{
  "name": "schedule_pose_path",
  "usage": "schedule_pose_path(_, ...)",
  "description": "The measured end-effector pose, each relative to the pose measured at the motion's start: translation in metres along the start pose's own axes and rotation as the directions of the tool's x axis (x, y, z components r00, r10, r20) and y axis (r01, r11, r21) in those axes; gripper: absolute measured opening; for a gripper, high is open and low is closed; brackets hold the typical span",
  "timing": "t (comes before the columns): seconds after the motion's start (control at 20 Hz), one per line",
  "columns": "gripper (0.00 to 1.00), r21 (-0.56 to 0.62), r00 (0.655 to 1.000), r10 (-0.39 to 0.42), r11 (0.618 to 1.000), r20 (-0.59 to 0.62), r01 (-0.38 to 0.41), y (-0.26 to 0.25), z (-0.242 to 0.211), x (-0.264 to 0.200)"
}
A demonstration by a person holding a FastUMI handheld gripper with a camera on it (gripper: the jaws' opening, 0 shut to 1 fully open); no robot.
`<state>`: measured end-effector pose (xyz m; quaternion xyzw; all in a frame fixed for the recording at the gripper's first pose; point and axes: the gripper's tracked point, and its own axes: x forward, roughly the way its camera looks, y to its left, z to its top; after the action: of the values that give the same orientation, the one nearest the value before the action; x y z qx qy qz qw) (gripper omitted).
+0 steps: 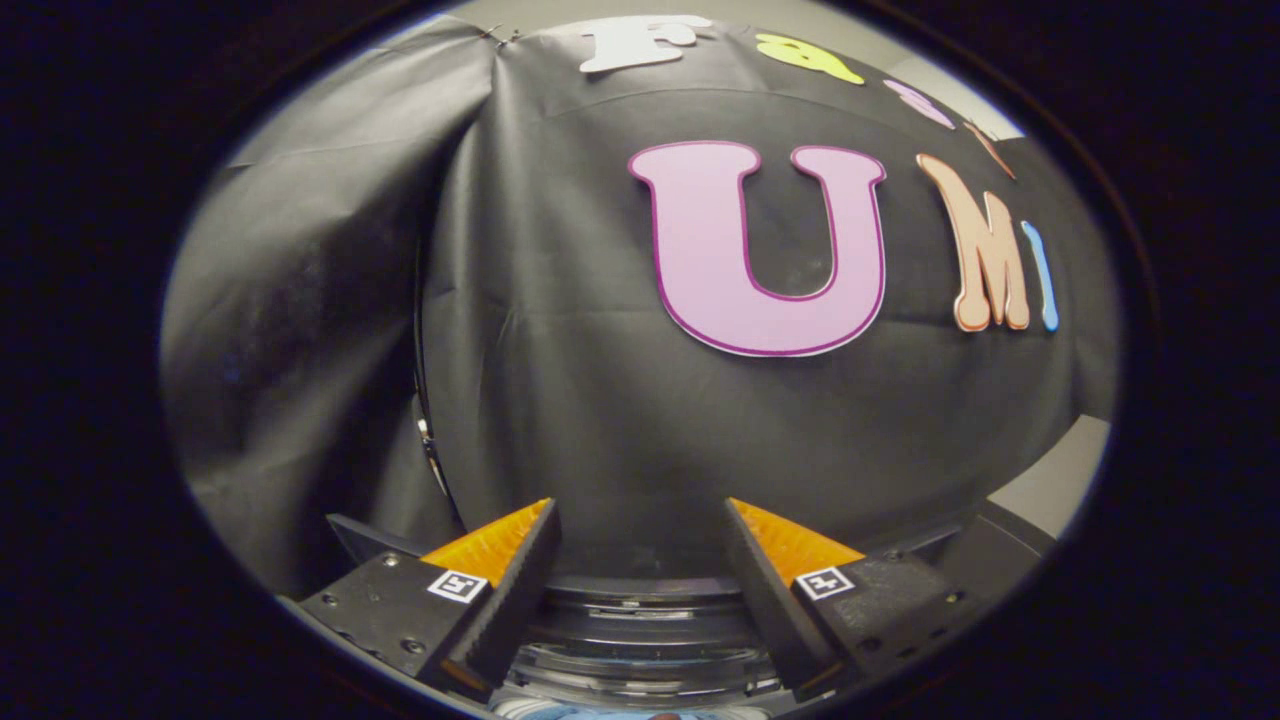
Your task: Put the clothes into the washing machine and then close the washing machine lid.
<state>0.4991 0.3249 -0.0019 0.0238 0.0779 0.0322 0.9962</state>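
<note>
Beyond the tool (640,560), the wall cloth (560,380) is black with soft grey folds. Between the fingers the washing machine (640,640) shows a dark rim with shiny grey rings. Each finger carries a small black-and-white square marker (457,586).

Gripper view: fisheye mounted behind the tongs (640,560), facing forward and slightly upward, close to the booth's black cloth wall (560,380); round machine rim (640,640) lies low between the fingers.
</note>
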Motion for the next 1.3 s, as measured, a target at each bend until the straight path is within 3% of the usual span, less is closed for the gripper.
schedule_pose_path(1.3,0.97,-0.006,0.999,-0.039,0.999,0.024,0.04,-0.002,-0.002,-0.038)
